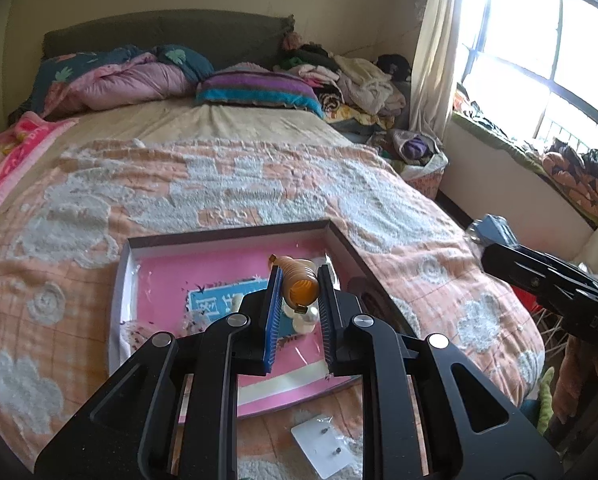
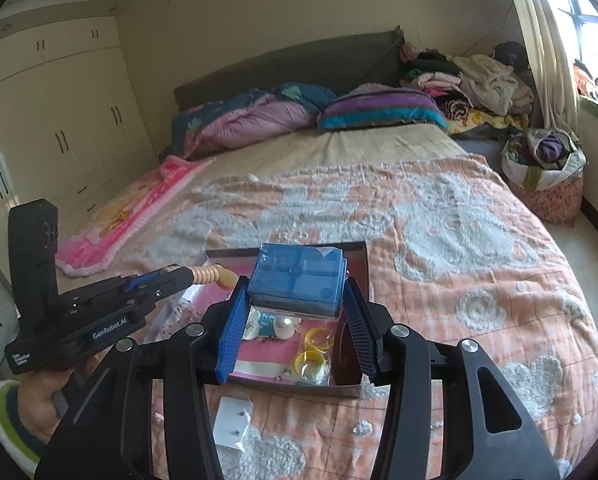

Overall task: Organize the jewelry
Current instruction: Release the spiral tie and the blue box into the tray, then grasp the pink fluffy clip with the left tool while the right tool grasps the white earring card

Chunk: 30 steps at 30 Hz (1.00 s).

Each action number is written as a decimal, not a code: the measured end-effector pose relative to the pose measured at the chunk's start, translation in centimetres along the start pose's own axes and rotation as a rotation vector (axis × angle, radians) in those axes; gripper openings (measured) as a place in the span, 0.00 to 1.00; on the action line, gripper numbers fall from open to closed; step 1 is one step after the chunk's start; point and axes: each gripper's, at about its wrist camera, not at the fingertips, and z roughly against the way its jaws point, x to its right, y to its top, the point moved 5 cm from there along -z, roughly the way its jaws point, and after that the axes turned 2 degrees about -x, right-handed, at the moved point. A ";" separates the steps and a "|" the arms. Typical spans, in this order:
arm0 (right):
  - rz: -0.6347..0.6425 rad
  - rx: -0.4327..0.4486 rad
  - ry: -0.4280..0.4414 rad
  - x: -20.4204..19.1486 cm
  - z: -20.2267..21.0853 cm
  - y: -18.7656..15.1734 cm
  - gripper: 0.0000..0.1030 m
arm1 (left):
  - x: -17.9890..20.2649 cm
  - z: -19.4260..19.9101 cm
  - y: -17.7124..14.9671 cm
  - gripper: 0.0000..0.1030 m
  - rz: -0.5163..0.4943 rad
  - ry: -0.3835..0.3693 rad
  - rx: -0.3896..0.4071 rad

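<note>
A shallow box (image 1: 235, 236) with a pink lining lies on the bed. My left gripper (image 1: 299, 292) is shut on an orange ribbed bracelet (image 1: 299, 280) and holds it above the box; the bracelet also shows in the right wrist view (image 2: 211, 274). My right gripper (image 2: 295, 304) is shut on a blue clear plastic case (image 2: 297, 276) and holds it above the box (image 2: 353, 266). Yellow rings (image 2: 313, 350) in a clear bag and white pearl pieces (image 1: 305, 320) lie in the box. A white earring card (image 1: 327, 446) lies on the bedspread in front of the box.
The orange and white bedspread (image 1: 219, 184) covers the bed. Folded quilts and pillows (image 1: 139, 76) lie at the headboard. A clothes pile (image 1: 359, 76) sits at the far right corner. A full bag (image 2: 543, 168) stands on the floor by the window. Wardrobes (image 2: 51, 120) line the left wall.
</note>
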 end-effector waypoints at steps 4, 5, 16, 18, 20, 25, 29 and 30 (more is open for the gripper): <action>0.005 -0.035 -0.004 0.3 -2.1 -0.8 0.44 | 0.0 -1.5 -1.1 0.10 -0.012 -0.001 -0.039; 0.006 -0.045 -0.005 0.4 -2.6 -1.0 0.44 | 0.0 -1.7 -1.3 0.10 -0.016 0.001 -0.045; 0.010 -0.120 -0.022 0.4 -6.4 -3.1 0.74 | -1.7 -3.2 -3.4 0.28 0.000 0.047 -0.117; 0.007 -0.081 -0.020 0.2 -5.3 -2.8 0.83 | -1.7 -2.8 -3.3 0.32 -0.006 0.056 -0.111; 0.003 -0.069 -0.020 0.2 -4.4 -2.7 0.84 | -1.6 -2.3 -3.3 0.37 -0.008 0.067 -0.105; -0.002 -0.034 -0.013 -0.2 -1.3 -3.0 0.86 | -1.2 -0.7 -3.1 0.55 -0.009 0.082 -0.083; 0.011 -0.008 -0.010 -0.9 0.9 -3.3 0.89 | -1.0 0.9 -3.0 0.76 -0.014 0.103 -0.053; 0.014 -0.003 -0.011 -1.1 1.3 -3.3 0.89 | -1.0 1.3 -3.1 0.86 -0.009 0.111 -0.047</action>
